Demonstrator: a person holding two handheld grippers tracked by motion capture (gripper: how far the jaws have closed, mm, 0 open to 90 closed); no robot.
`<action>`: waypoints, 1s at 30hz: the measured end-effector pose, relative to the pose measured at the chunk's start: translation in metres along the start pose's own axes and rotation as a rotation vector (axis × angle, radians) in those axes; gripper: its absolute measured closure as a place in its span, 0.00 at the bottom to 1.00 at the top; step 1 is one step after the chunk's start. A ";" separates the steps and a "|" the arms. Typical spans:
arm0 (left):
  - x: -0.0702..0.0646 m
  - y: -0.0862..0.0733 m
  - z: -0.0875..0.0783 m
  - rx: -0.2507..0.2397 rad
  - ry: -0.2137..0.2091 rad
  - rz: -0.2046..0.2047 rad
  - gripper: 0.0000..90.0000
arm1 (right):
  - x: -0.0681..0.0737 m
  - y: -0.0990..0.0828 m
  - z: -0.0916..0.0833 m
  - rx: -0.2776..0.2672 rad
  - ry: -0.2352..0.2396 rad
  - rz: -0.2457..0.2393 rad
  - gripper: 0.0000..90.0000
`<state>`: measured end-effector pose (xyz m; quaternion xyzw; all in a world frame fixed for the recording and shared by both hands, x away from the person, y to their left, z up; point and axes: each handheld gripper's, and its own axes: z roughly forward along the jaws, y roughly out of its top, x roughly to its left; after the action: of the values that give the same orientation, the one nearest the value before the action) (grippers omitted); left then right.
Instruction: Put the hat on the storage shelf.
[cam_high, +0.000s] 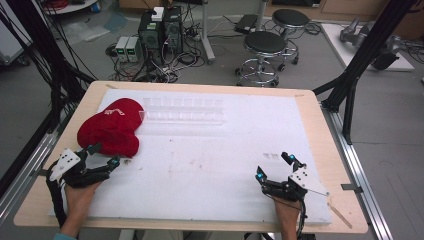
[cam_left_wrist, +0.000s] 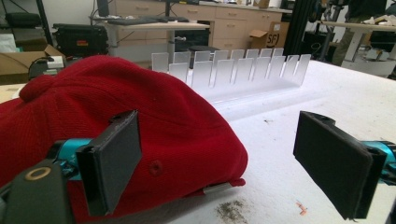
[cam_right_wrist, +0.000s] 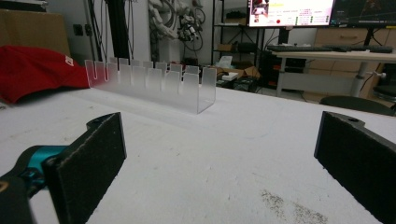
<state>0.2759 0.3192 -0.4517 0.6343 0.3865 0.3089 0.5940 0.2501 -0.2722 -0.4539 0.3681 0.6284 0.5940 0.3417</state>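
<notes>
A red knitted cap (cam_high: 111, 129) lies at the left of the white table mat (cam_high: 210, 165); it bulks large in the left gripper view (cam_left_wrist: 116, 126) and sits far left in the right gripper view (cam_right_wrist: 32, 70). My left gripper (cam_high: 103, 155) stands open just in front of the cap's near edge, its jaws (cam_left_wrist: 219, 168) wide apart with the left pad against the cap's side and nothing clamped. My right gripper (cam_high: 274, 167) rests open near the mat's front right, with bare mat between its jaws (cam_right_wrist: 219, 163).
A clear plastic slotted rack (cam_high: 183, 110) stands across the back of the mat, beside the cap (cam_left_wrist: 233, 70) (cam_right_wrist: 154, 84). Beyond the table are stools (cam_high: 264, 50), computer boxes (cam_high: 160, 30) and cables on the floor. Black frame posts (cam_high: 360, 65) flank the table.
</notes>
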 end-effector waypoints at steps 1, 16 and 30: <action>0.000 0.000 0.000 0.003 0.000 -0.001 0.17 | 0.000 0.000 0.000 -0.003 0.001 -0.007 0.01; 0.000 0.000 0.000 0.001 0.004 0.000 0.17 | -0.001 0.000 0.000 -0.004 -0.001 -0.007 0.01; -0.003 0.002 -0.002 0.000 0.012 0.033 0.16 | -0.001 0.000 0.001 -0.002 0.001 -0.006 0.01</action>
<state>0.2729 0.3179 -0.4494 0.6387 0.3795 0.3224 0.5865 0.2512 -0.2726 -0.4538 0.3656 0.6291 0.5937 0.3437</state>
